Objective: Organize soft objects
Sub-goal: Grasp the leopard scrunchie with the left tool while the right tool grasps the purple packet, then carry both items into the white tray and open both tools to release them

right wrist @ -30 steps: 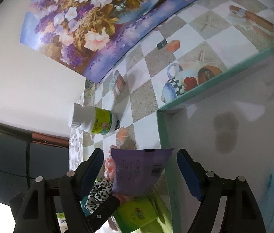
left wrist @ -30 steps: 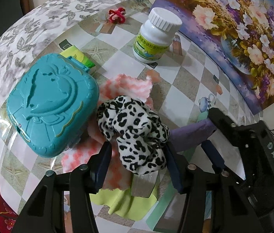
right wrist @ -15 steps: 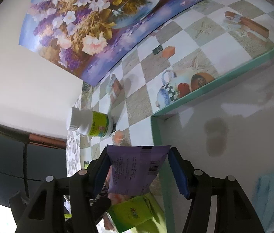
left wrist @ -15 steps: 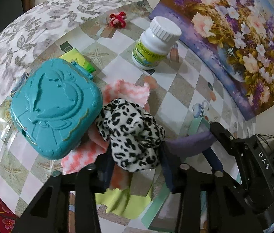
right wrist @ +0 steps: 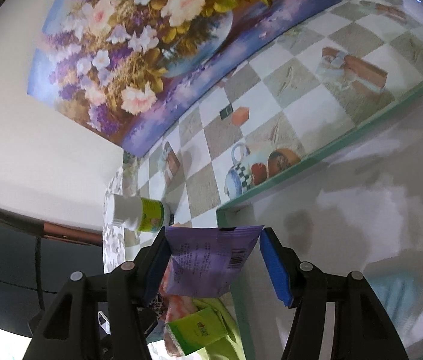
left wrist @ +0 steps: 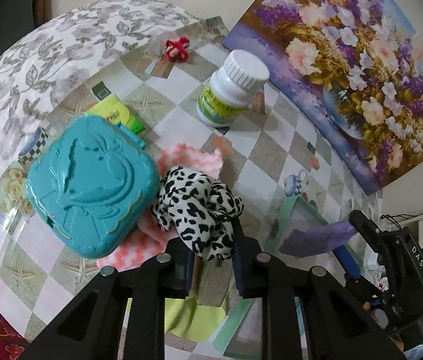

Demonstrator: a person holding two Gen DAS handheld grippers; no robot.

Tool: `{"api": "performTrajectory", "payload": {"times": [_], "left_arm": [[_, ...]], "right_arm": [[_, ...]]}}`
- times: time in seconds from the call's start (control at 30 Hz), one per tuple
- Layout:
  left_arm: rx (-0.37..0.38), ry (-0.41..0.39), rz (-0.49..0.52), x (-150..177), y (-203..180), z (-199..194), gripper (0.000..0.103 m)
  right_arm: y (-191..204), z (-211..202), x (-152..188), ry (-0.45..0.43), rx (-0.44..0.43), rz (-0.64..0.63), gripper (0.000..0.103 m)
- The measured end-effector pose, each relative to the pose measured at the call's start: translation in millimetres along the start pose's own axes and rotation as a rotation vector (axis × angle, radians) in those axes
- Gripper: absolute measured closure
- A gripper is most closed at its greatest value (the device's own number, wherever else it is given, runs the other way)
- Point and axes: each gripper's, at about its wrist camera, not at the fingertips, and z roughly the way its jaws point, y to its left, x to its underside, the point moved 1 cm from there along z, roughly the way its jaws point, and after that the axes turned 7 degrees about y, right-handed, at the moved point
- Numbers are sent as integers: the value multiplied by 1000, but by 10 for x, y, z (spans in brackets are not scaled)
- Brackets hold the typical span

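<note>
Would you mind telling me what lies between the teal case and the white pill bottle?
In the left wrist view, bare checkered tablecloth mostly separates the teal case from the white pill bottle; a green packet pokes out near the case.

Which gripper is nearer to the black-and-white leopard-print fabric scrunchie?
Left. The left gripper has just closed its jaws on the leopard-print scrunchie. The right gripper is off beside it, gripping a purple packet.

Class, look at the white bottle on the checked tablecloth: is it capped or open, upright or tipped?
Capped and upright. The white bottle stands on its base on the tablecloth, ribbed lid on top.
</note>
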Motion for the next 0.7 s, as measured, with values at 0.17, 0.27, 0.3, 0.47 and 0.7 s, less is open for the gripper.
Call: {"api": "performTrajectory", "payload": {"times": [0.17, 0.27, 0.3, 0.47, 0.7], "left_arm": [[20, -50, 25, -14, -56, -149, 82], [31, -98, 54, -15, -121, -277, 82], [38, -118, 67, -13, -145, -330, 82], [56, -201, 128, 14, -274, -542, 82], [92, -258, 233, 139, -532, -714, 82]], "right_arm": [[24, -211, -62, -33, -15, -2, 40], [33, -352, -95, -57, -3, 0, 40], [34, -402, -106, -65, 7, 0, 40], [-12, -658, -159, -107, 37, 16, 40], [-193, -985, -228, -161, 140, 59, 40]]}}
